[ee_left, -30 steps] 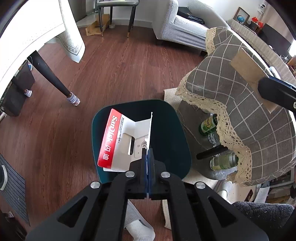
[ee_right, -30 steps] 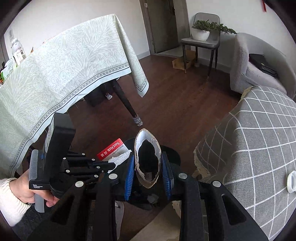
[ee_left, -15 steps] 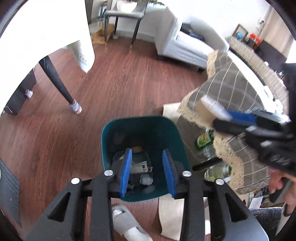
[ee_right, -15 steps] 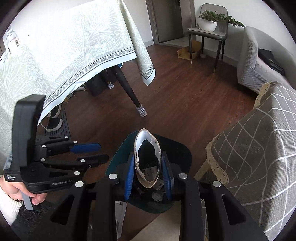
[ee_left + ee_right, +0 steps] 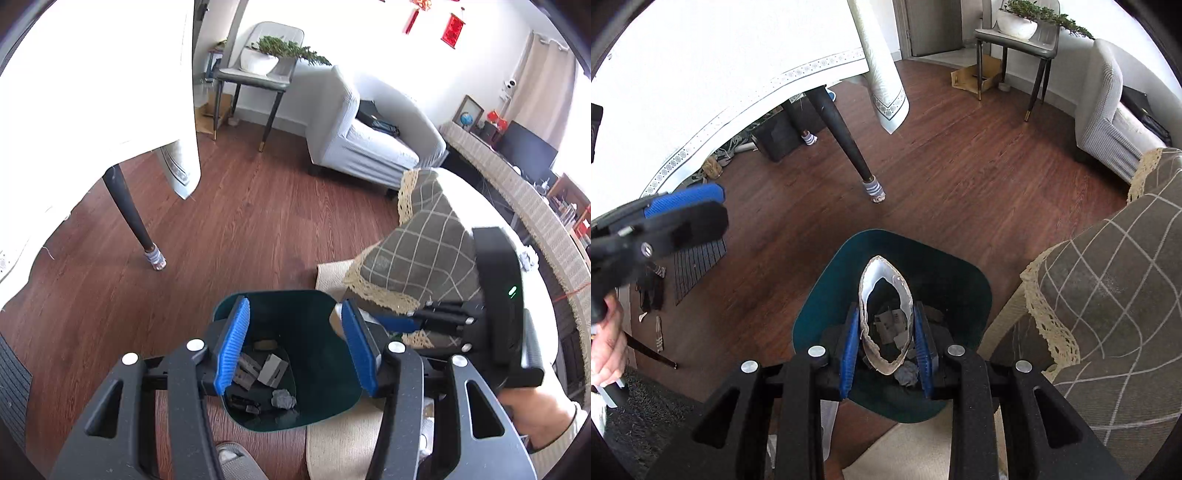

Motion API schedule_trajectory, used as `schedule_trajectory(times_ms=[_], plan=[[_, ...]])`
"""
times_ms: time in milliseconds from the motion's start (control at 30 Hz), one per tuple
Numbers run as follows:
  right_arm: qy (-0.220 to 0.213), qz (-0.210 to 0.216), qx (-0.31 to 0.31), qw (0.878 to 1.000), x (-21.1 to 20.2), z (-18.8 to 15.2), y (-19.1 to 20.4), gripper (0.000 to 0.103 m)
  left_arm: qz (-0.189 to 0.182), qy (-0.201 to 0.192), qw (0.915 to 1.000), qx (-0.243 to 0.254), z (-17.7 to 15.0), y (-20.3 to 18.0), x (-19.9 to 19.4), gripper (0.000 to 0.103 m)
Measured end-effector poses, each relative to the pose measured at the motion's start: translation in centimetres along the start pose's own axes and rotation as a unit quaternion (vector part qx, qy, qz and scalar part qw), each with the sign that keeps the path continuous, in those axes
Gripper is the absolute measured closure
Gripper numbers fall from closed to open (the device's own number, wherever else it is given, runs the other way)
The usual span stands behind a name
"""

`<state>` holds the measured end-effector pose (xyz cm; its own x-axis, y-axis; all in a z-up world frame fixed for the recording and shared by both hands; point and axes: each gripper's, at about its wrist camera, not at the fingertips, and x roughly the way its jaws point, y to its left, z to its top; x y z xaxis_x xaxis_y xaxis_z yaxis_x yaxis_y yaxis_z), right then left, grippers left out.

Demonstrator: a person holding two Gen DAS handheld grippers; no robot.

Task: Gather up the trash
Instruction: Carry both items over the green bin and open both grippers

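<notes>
A teal trash bin [image 5: 334, 415] stands on the wood floor with several grey scraps [image 5: 266, 372] and a crumpled paper ball [image 5: 283, 398] inside. My left gripper [image 5: 294, 312] hangs above its mouth, jaws opening, nothing between them. My right gripper [image 5: 885, 314] is shut on a squashed cardboard ring [image 5: 876, 268] with a white lining, held upright over the bin [image 5: 820, 295]. The right gripper [image 5: 395, 323] reaches in from the right in the left wrist view. The left gripper [image 5: 683, 208] shows at the left edge of the right wrist view.
A table leg with a striped sock [image 5: 154, 256] stands left of the bin under a white cloth. A grey checked, lace-edged cloth [image 5: 424, 251] covers furniture on the right. A beige rug [image 5: 341, 446] and a slipper [image 5: 236, 459] lie near the bin. An armchair [image 5: 362, 147] is beyond.
My left gripper opened and let go of the red and white card package, then rose away from the bin. My right gripper came down over the bin with the cardboard ring.
</notes>
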<state>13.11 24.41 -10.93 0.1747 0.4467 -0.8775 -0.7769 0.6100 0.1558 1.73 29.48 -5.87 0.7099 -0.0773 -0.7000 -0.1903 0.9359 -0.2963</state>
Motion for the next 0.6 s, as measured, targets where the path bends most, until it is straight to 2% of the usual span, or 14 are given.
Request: schedule_trajectory(times_ms=[133, 267, 400, 600], plan=[[0.023, 0.002, -0.005, 1.000, 1.3, -0.3, 0.2, 0.075, -0.007, -0.021, 0.9997, -0.010, 0.6, 0.2, -1.1, 0.052], [0.027, 0.003, -0.006, 1.000, 1.6, -0.5, 0.3, 0.073, -0.017, -0.038, 0.9991, -0.010, 1.5, -0.1, -1.8, 0.059], [0.037, 0.002, -0.012, 0.999, 1.7, -0.9, 0.4, 0.061, -0.024, -0.055, 0.9982, 0.000, 2.1, -1.0, -2.6, 0.060], [0.031, -0.003, -0.017, 0.999, 1.0, -1.5, 0.3, 0.060, -0.028, -0.069, 0.9972, -0.002, 2.5, -1.5, -3.2, 0.061]])
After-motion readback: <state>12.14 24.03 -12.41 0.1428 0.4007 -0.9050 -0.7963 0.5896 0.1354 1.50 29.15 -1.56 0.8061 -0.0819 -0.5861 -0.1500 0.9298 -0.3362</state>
